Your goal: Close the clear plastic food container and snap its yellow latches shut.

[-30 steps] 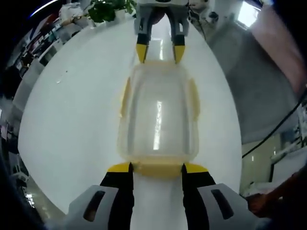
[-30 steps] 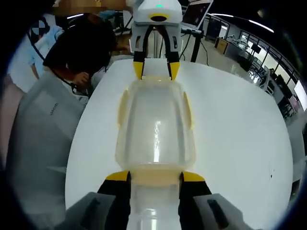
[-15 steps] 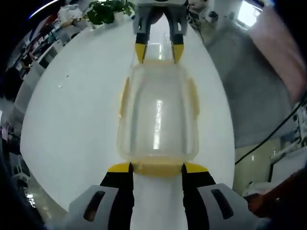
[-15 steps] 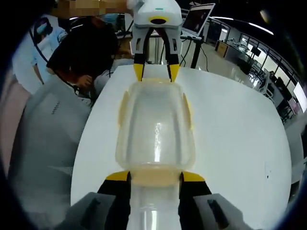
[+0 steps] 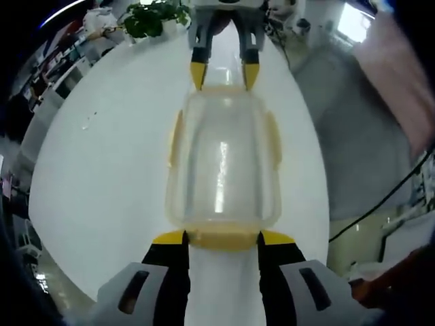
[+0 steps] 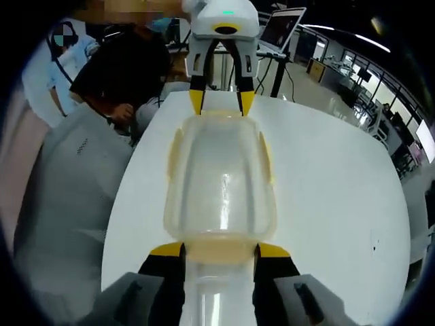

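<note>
The clear plastic food container [image 5: 223, 163] lies lengthwise on the round white table [image 5: 102, 170] between the two claws, its lid on and yellow latches [image 5: 177, 138] visible along both long sides and at each end. The left gripper [image 5: 222, 238] stands with jaws apart, its yellow tips flanking the near end latch and touching the container's end; the right gripper [image 6: 220, 250] likewise stands apart at the opposite end, tips either side of that end latch. Beyond the left gripper sits a potted plant [image 5: 153, 15]; beyond the right gripper, a person [image 6: 115, 71] and a laptop [image 6: 280, 28].
</note>
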Available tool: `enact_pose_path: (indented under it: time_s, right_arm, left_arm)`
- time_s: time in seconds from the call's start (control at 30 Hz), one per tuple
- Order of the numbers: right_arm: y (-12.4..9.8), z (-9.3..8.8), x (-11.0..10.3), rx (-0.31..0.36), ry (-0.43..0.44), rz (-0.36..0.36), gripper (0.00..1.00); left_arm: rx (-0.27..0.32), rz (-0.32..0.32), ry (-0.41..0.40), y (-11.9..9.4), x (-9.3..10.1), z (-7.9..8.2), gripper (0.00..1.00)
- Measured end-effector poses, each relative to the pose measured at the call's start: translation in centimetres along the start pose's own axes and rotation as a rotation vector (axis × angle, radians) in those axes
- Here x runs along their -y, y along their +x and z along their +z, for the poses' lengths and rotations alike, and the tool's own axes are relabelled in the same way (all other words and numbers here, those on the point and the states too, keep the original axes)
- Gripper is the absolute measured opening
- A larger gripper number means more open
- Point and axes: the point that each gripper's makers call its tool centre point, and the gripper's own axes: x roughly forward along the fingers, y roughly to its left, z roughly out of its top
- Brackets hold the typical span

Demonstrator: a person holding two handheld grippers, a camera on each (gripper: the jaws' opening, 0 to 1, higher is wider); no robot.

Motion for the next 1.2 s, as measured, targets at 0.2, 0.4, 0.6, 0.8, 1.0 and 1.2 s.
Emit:
enact_pose_path:
  time_s: [0.2,0.4,0.6,0.8,1.0,1.2]
  right_arm:
    - [-0.7,-0.6,0.2,0.005,-0.001,0.005,0.36]
    - [-1.3,-1.4,0.2,0.001,-0.003,0.008,0.36]
    - [-2.0,-2.4,0.3,-0.002,0.001,0.023,0.36]
    - [-2.9,-3.5,0.5,-0.011,0.000,0.016,0.36]
    - [-3.7,-5.0,0.7,-0.026,0.001,0.015,0.36]
    - [-4.6,-6.3,1.1,-0.036,0.009,0.005,0.36]
  left_arm:
    - [-0.012,0.003,-0.003,0.1,0.0,1.0,0.36]
    - [-0.012,-0.003,-0.008,0.5,-0.1,1.9,0.36]
    - [-0.010,-0.008,-0.004,0.5,0.0,3.2,0.36]
    - [-0.012,-0.002,0.007,0.7,-0.4,4.7,0.36]
    - [-0.012,-0.009,0.015,1.4,-0.6,6.2,0.37]
    - [-0.011,0.000,0.028,2.2,-1.1,7.6,0.36]
